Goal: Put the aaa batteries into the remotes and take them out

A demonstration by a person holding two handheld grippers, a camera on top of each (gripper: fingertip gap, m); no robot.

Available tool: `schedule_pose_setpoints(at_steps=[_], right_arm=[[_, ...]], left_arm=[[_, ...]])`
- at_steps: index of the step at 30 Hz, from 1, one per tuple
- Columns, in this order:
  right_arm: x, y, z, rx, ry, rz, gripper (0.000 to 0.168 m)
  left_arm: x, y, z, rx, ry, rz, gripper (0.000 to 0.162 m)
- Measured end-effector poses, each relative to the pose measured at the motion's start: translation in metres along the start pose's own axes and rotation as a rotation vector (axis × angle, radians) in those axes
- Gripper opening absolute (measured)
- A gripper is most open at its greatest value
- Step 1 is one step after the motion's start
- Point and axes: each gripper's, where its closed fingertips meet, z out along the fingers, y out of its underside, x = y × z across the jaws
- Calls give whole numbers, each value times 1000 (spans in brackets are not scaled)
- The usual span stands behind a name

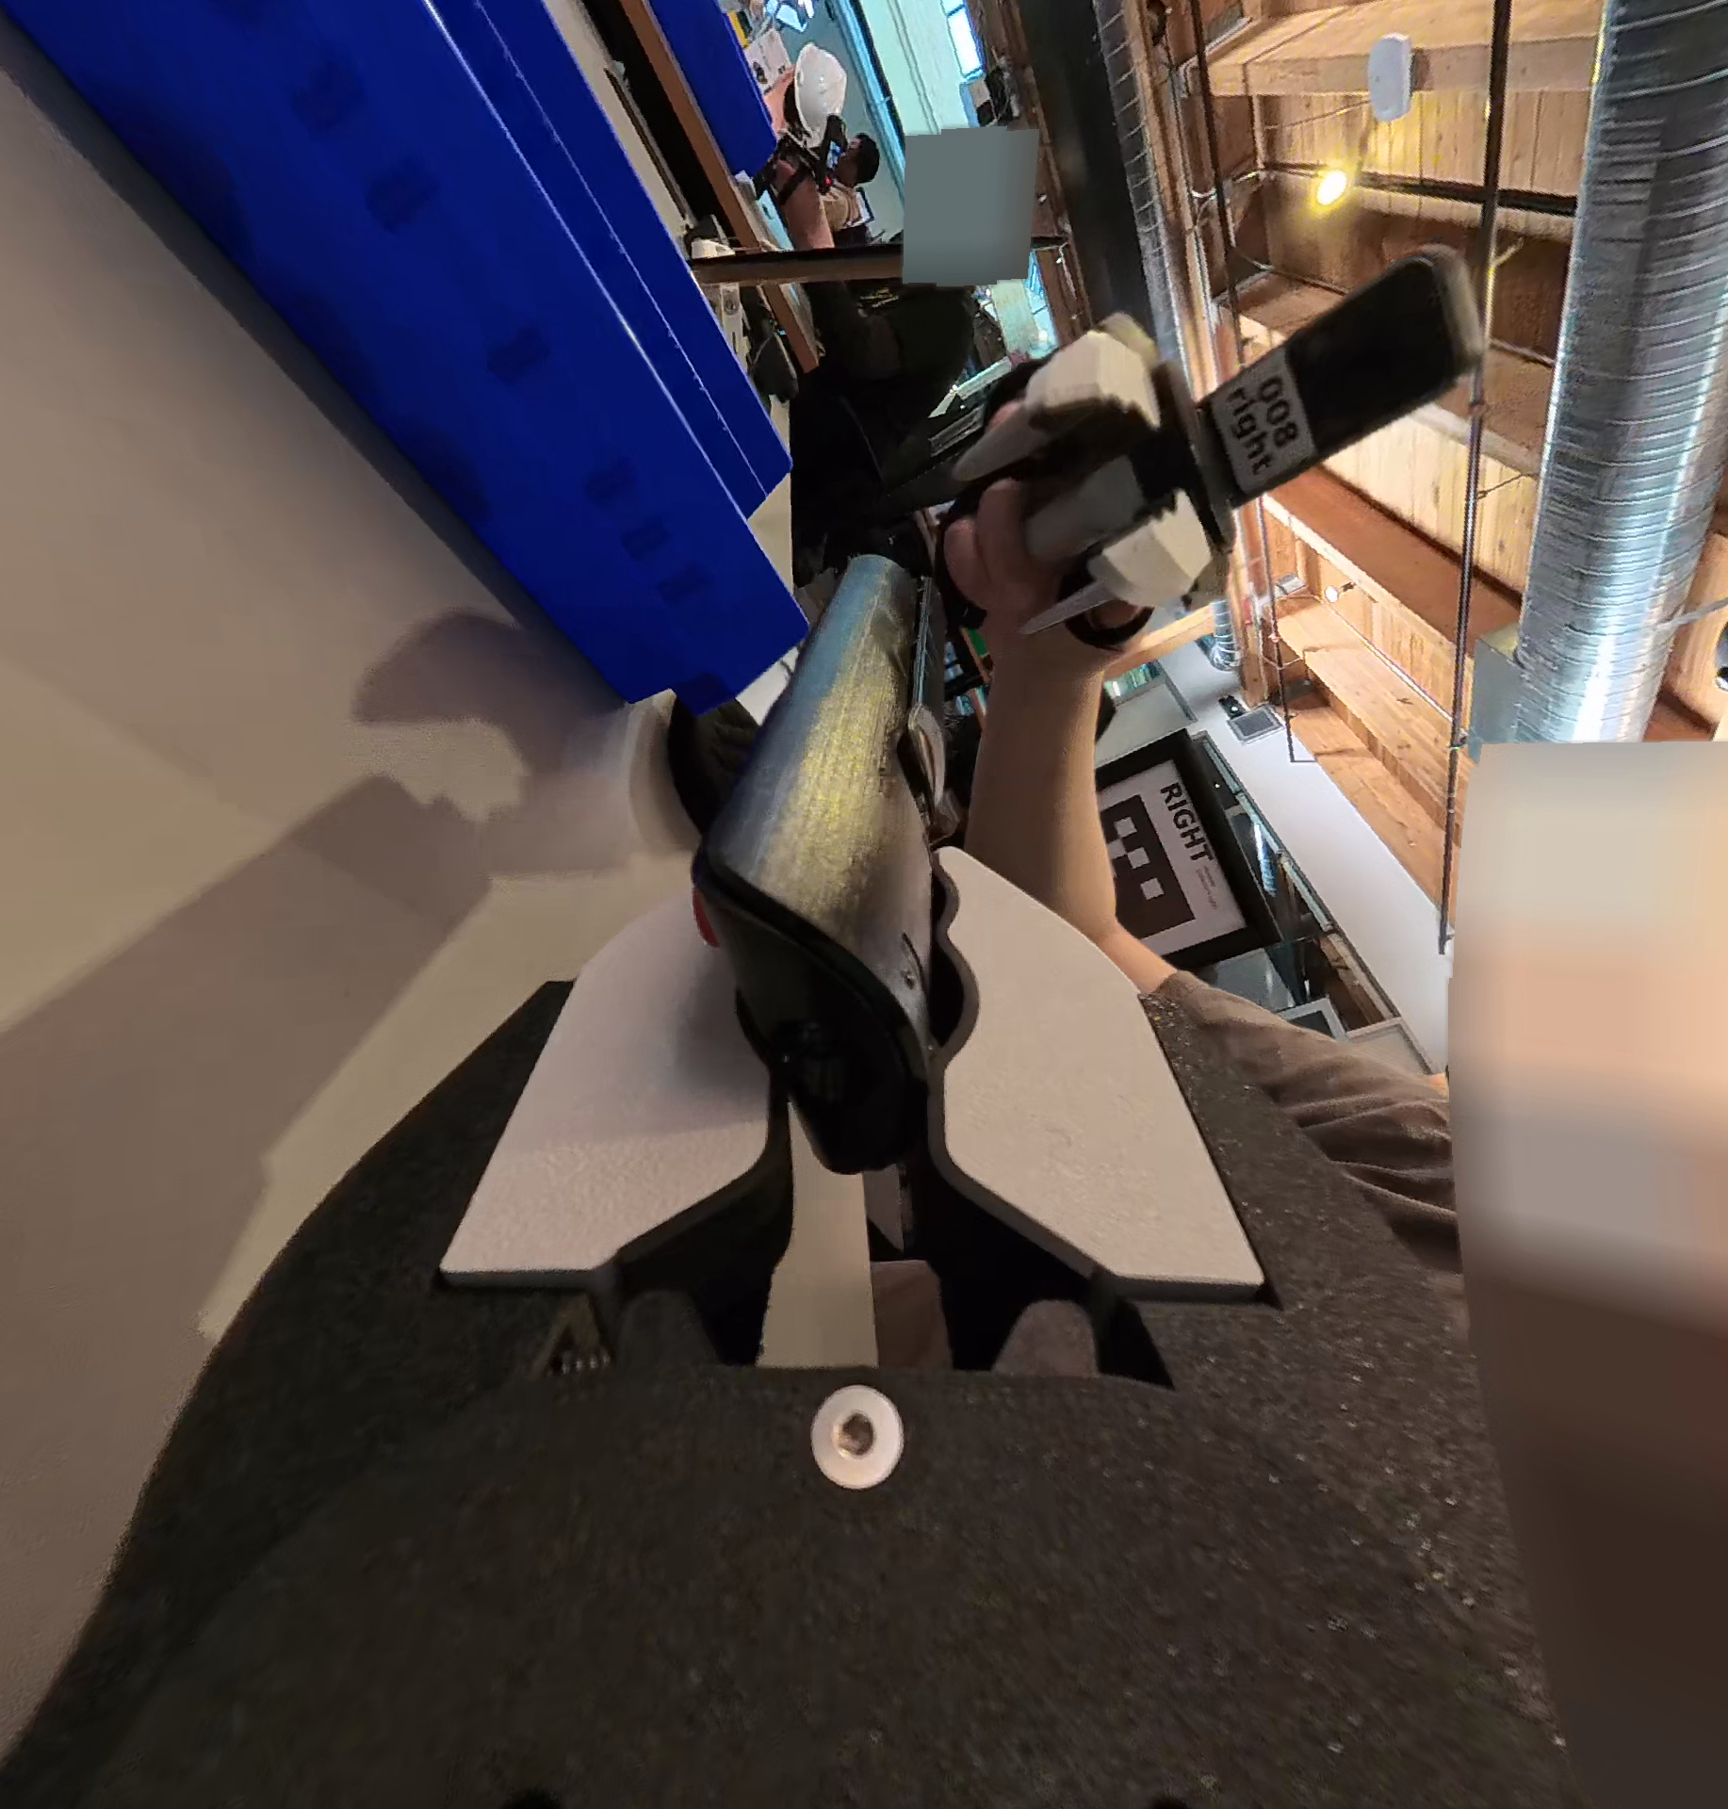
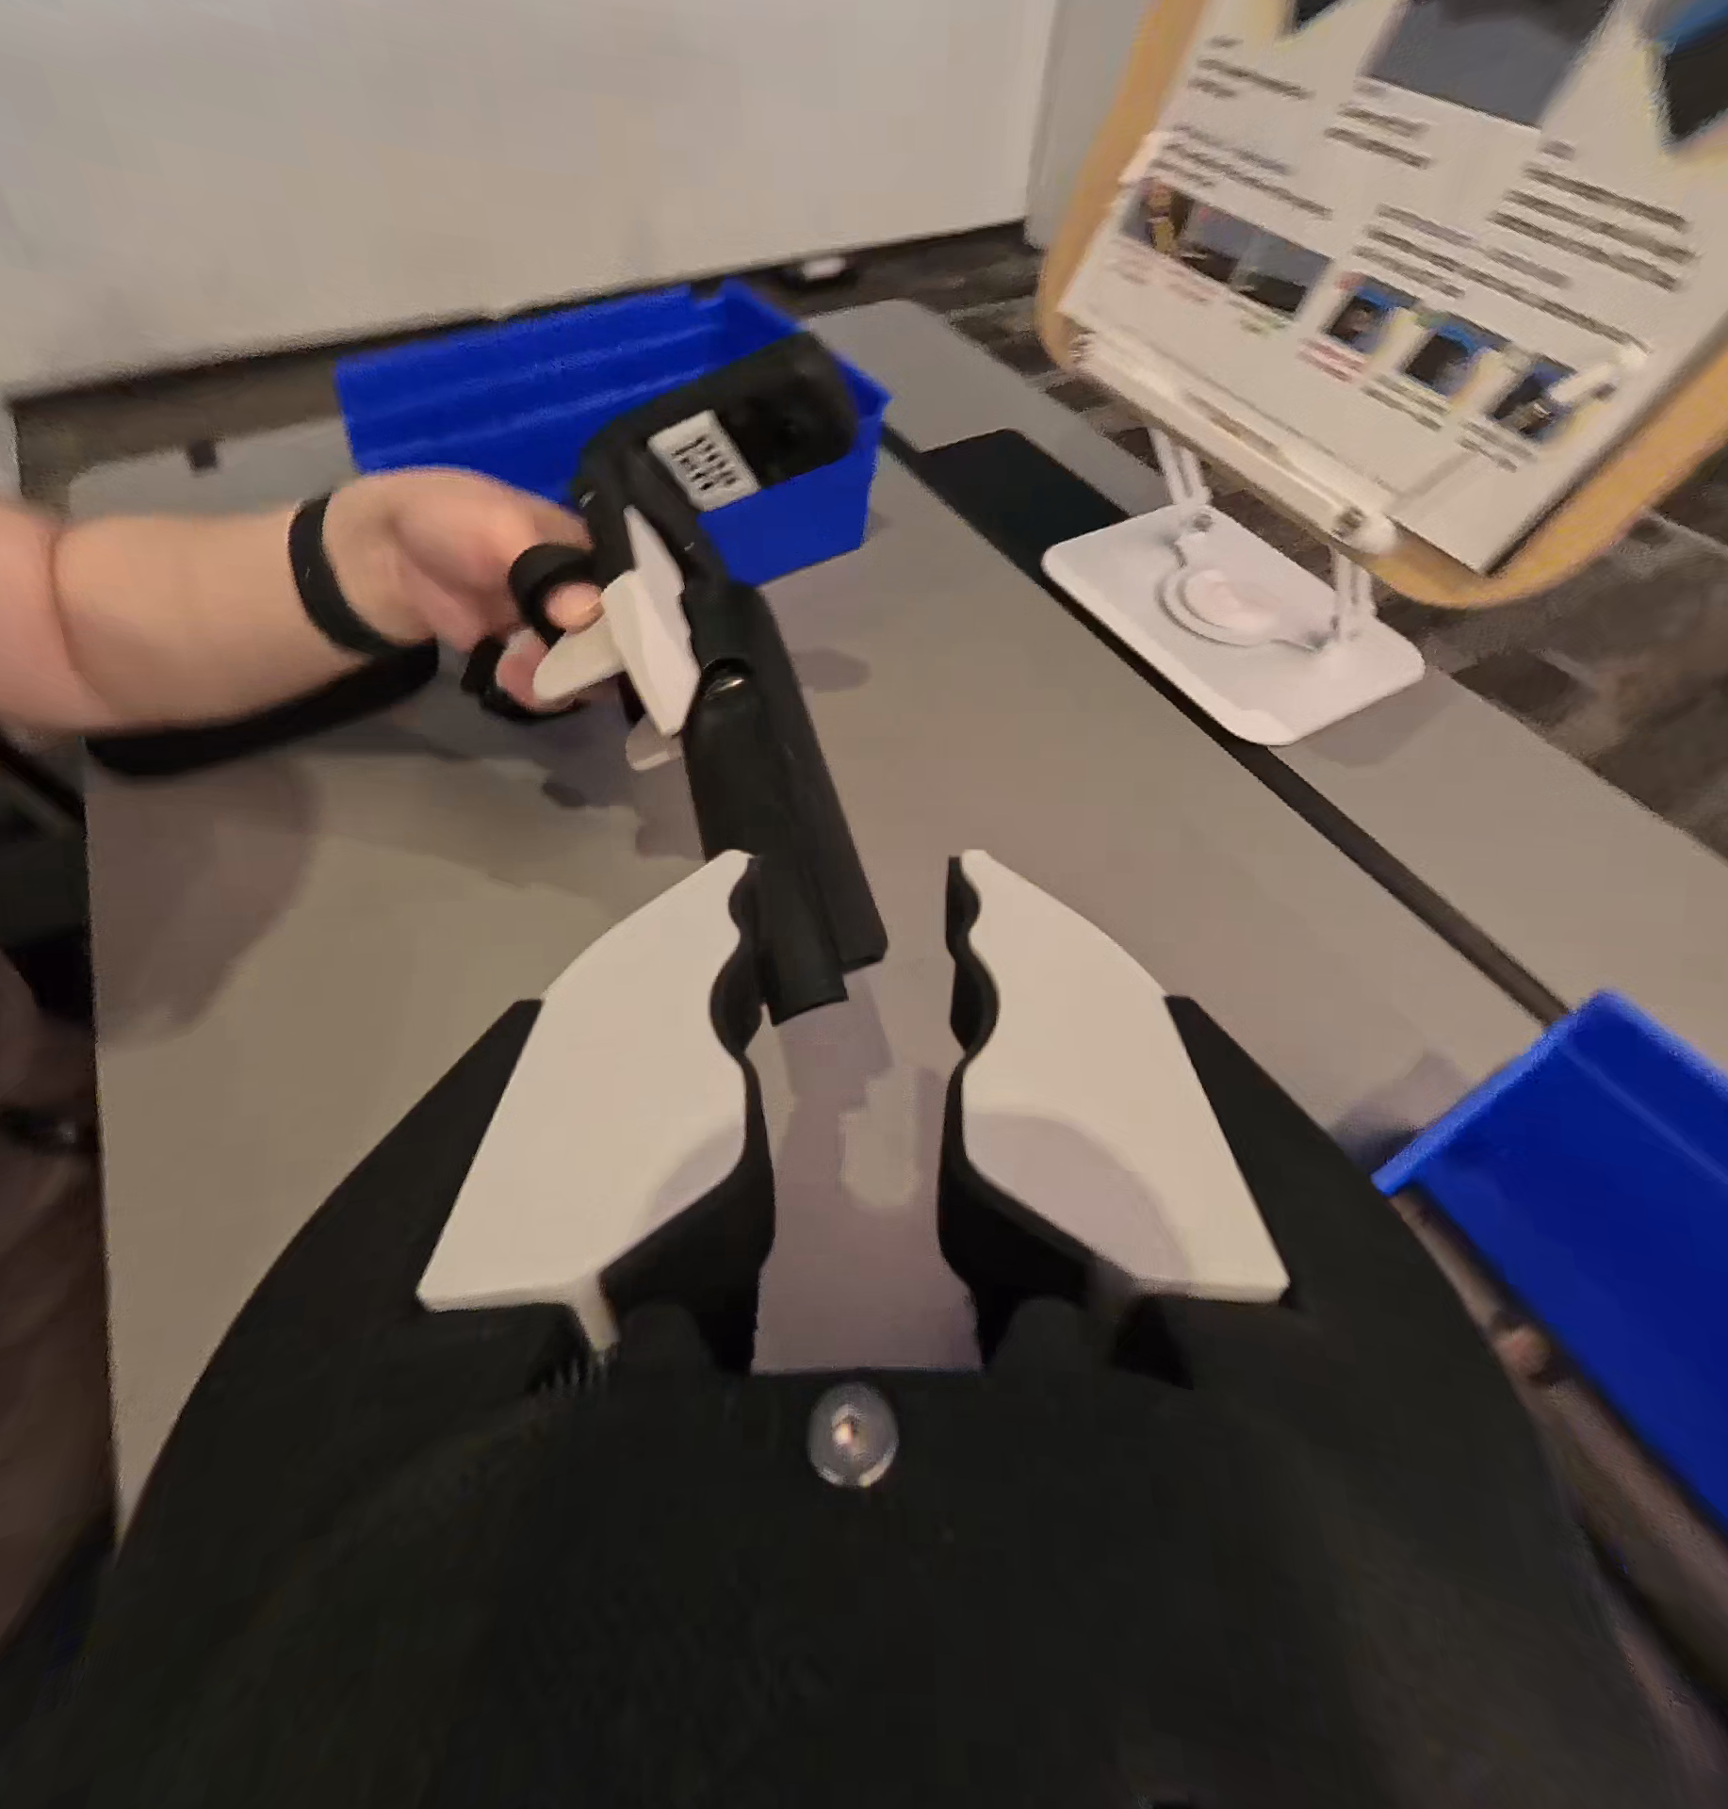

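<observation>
Remote [image 1: 831, 881] pinched in my left claw [image 1: 855, 989], raised above the worktop [image 2: 987, 783] beyond a blue bin [image 2: 801, 509] at its far edge. My right claw [image 2: 850, 940] stands spread, its left finger [image 2: 645, 1028] just beside the remote's free end; whether they touch, I cannot tell.

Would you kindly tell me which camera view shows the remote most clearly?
The left wrist view: the remote fills the centre, gripped between the left gripper jaws. The right wrist view shows only its far end, dark and blurred, held out above the grey table.
</observation>
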Motion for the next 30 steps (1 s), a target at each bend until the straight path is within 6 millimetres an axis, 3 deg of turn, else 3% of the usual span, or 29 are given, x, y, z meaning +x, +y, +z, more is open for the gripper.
schedule_pose_setpoints(at_steps=[5, 9, 13, 22, 30], right_arm=[[12, 13, -6, 161, -31, 424, 38], [11, 33, 0, 86, 27, 491, 29], [0, 33, 2, 87, -43, 625, 21], [-6, 41, 8, 70, -85, 660, 3], [-11, 41, 10, 41, -109, 655, 4]], left_arm=[[4, -4, 0, 13, -2, 55, 25], [5, -3, 2, 11, -18, 80, 25], [5, -4, 1, 15, -35, 102, 25], [4, -3, 1, 9, -51, 108, 25], [5, -3, 1, 10, -46, 107, 25]])
